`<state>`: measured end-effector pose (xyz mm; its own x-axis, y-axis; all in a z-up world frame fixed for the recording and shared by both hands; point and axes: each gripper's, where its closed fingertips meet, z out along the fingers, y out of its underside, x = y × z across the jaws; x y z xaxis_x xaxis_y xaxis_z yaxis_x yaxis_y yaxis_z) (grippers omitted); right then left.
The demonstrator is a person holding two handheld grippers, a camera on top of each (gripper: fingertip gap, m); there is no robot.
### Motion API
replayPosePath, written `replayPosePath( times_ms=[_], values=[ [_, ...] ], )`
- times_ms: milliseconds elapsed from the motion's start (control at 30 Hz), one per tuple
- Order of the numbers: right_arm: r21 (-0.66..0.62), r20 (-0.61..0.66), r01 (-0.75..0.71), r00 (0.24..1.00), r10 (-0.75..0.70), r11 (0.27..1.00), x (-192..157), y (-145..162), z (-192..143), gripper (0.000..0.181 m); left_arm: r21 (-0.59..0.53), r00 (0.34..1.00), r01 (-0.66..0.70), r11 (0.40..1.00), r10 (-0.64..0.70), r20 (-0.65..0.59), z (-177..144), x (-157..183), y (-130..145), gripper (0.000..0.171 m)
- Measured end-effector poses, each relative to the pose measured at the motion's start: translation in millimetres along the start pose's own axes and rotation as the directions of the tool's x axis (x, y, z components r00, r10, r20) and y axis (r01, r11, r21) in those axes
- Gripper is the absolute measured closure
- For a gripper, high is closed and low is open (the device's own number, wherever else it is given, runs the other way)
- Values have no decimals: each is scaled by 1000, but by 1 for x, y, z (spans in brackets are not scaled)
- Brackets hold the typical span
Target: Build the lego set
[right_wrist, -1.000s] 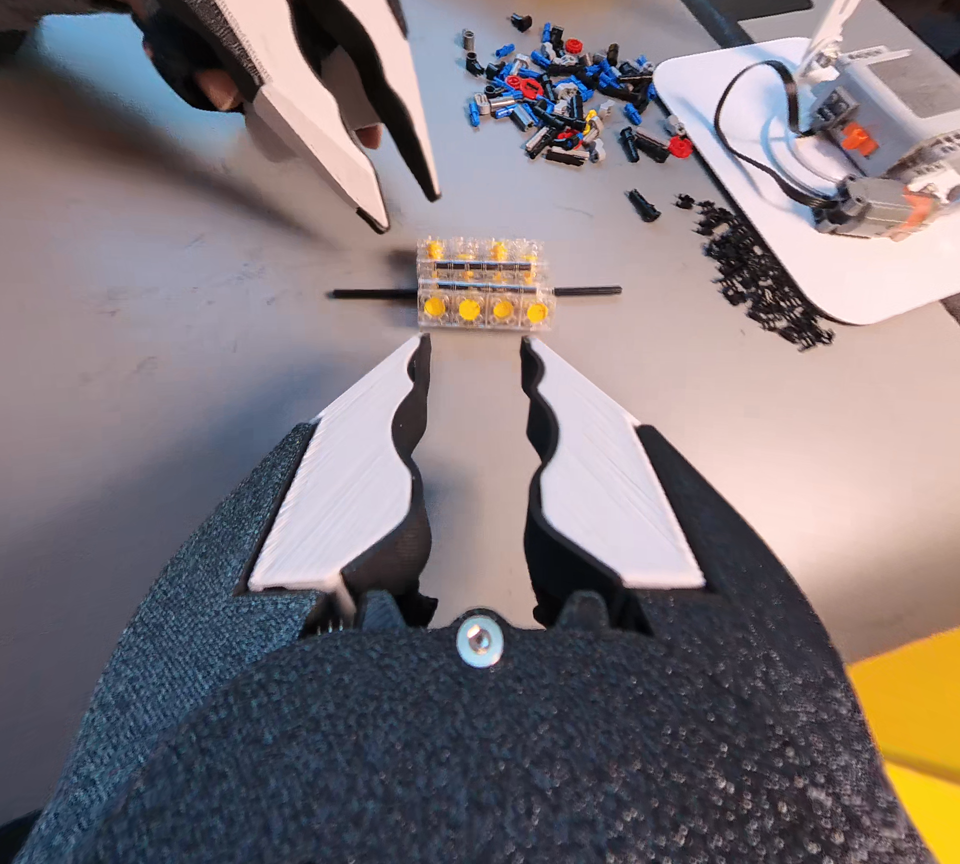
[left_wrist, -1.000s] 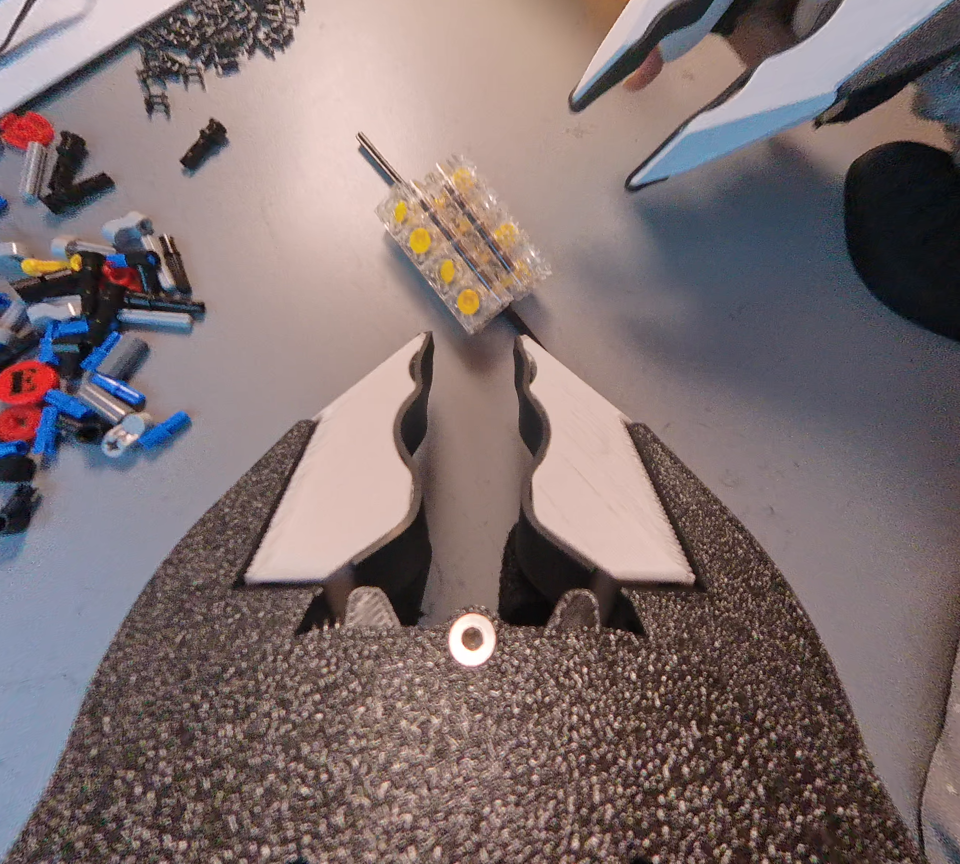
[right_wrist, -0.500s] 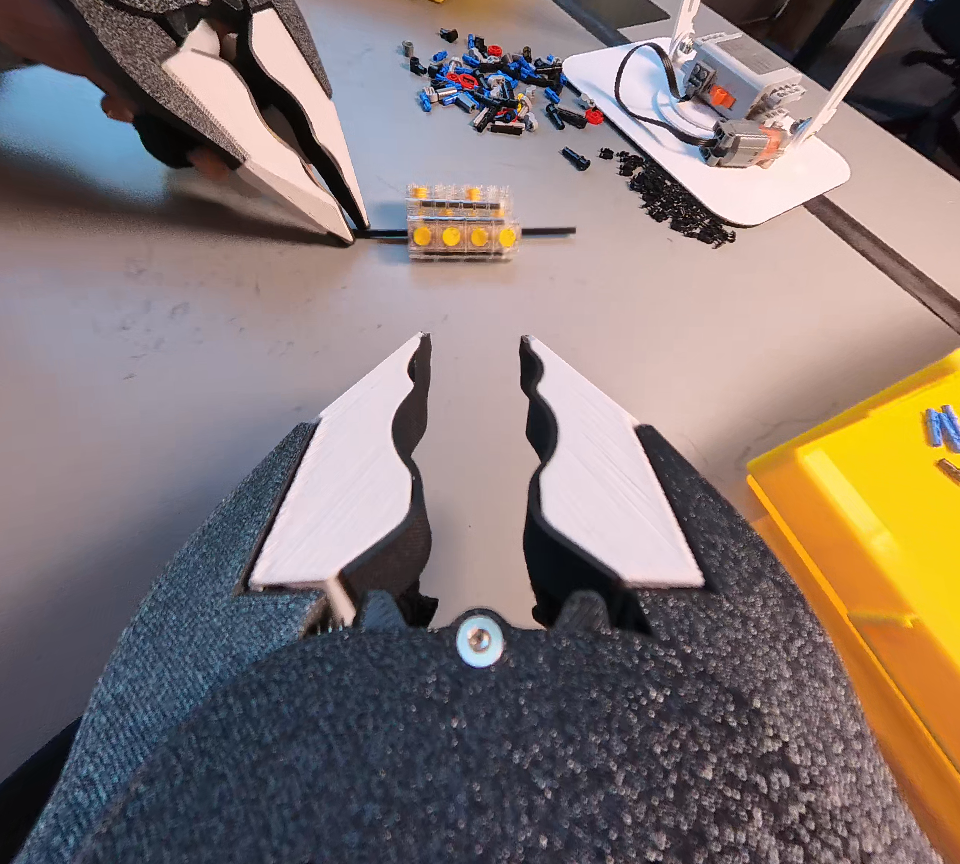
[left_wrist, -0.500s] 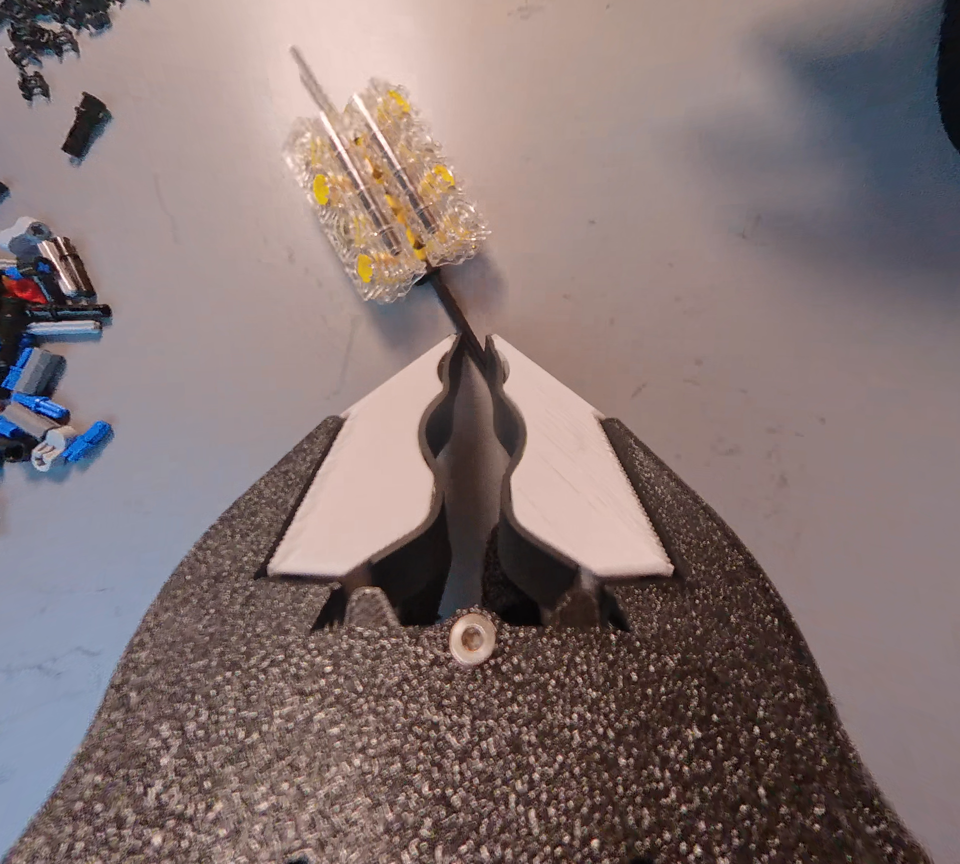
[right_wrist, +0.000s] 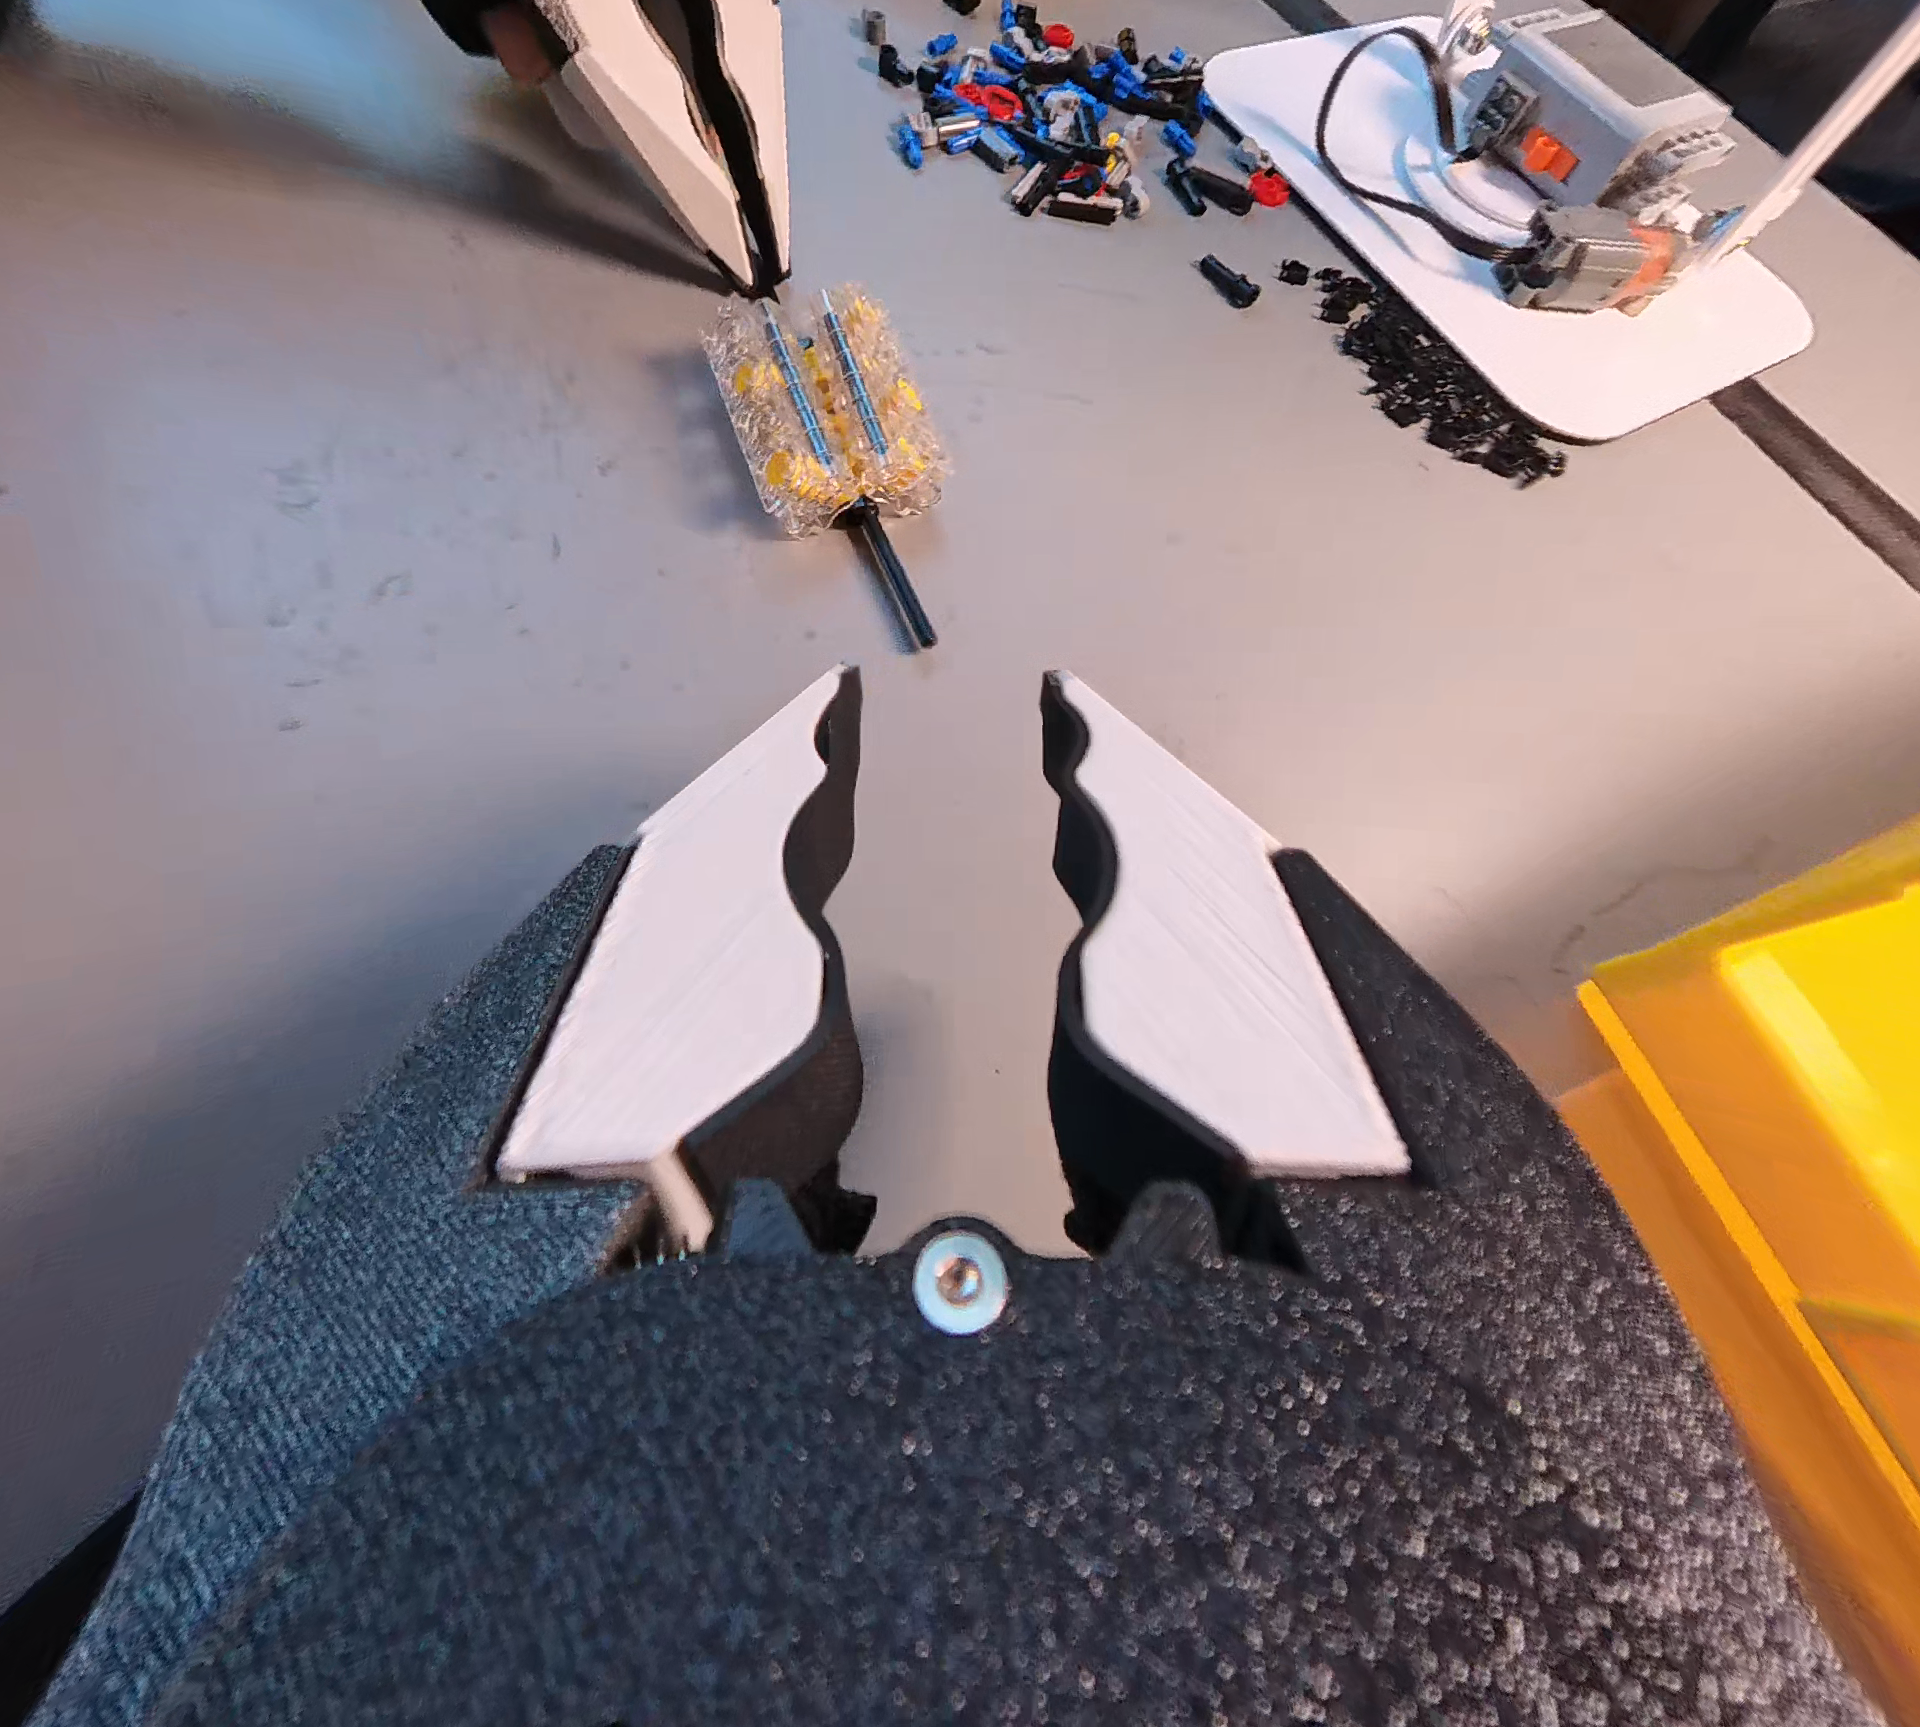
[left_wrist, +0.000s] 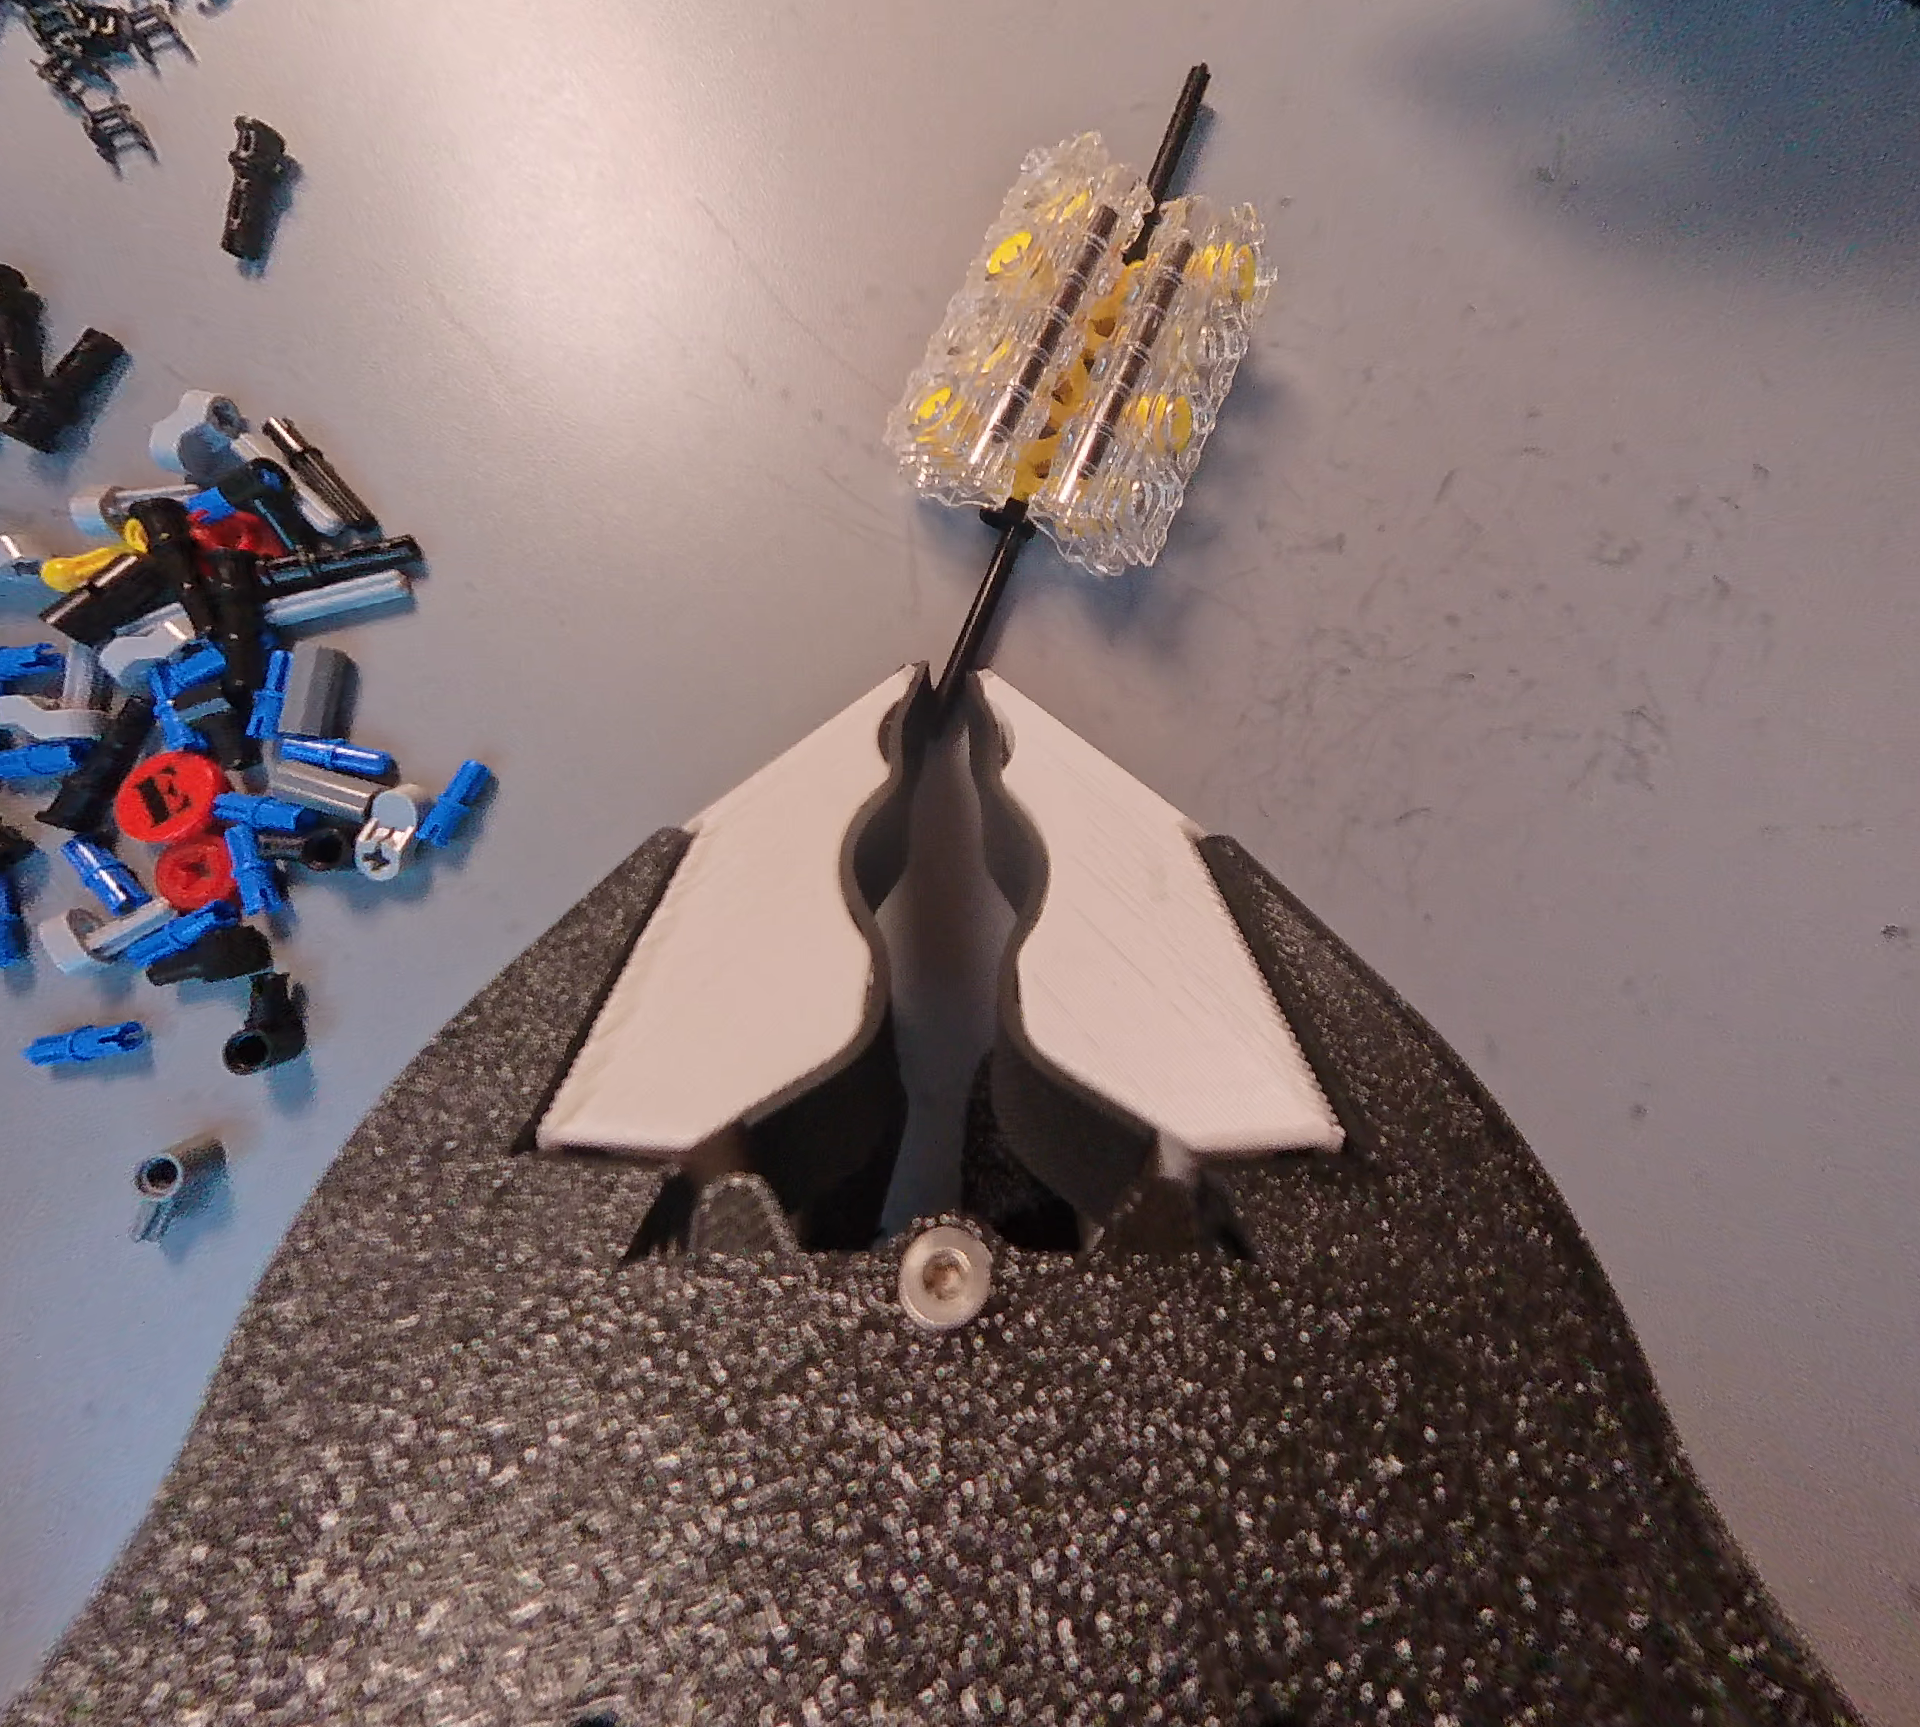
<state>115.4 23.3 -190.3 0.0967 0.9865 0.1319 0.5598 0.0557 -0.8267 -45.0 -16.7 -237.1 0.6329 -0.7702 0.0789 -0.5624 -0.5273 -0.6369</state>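
Observation:
A clear plastic block with yellow discs and two metal rods [left_wrist: 1081,358] lies on the grey table, with a thin black axle [left_wrist: 982,617] running through it. My left gripper [left_wrist: 948,685] is shut on the near end of that axle. The block also shows in the right wrist view [right_wrist: 826,410], with the left gripper [right_wrist: 756,280] pinching the axle's far end there. The axle's free end [right_wrist: 899,586] points toward my right gripper [right_wrist: 951,690], which is open and empty just short of it, above the table.
A pile of small blue, black, grey and red parts [left_wrist: 177,721] lies left of the left gripper, also in the right wrist view [right_wrist: 1060,108]. A heap of black links [right_wrist: 1434,389] borders a white base plate [right_wrist: 1579,368] holding grey motor boxes. Yellow bins [right_wrist: 1787,1106] stand at right. There is about 20 centimeters between the tips of the two grippers.
The left gripper closed on the axle's end and has swung the block round, so the axle now points toward the right gripper. The right gripper stayed open and drew back, then came nearer.

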Motion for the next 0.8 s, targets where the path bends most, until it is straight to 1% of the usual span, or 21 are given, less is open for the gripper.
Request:
replayPosePath(
  times_ms=[167,233,300,333,367,400,467,533,633,800],
  values=[
    [-107,76,70,995,-62,992,-15,8,23,148,44,999,0,999,-1,36,-7,-1,5,164],
    [-133,114,98,990,-83,986,-19,8,34,149,105,999,7,994,-11,33,-14,2,-2,155],
    [-150,152,110,985,-87,983,-20,6,45,149,173,1000,27,984,-28,6,-17,9,-14,141],
    [-159,174,114,981,-86,981,-20,5,49,149,188,1000,24,982,-24,-2,-15,12,-18,134],
    [-168,192,119,978,-86,979,-19,4,54,149,191,1000,10,982,-11,8,-12,12,-22,128],
    [-180,208,126,974,-87,976,-18,4,59,149,187,1000,-7,982,3,22,-7,12,-25,126],
    [-225,238,149,967,-94,963,-15,8,67,157,160,1000,-26,987,24,14,3,15,-28,121],
    [-232,271,161,958,-95,959,-14,6,69,165,141,999,-42,989,43,-3,11,19,-30,121],
    [-258,298,179,950,-98,950,-8,8,71,175,125,998,-56,991,56,2,18,19,-31,128],
    [-266,350,205,931,-103,942,-6,7,72,178,139,999,-32,990,32,5,19,15,-32,131]
  ],
)
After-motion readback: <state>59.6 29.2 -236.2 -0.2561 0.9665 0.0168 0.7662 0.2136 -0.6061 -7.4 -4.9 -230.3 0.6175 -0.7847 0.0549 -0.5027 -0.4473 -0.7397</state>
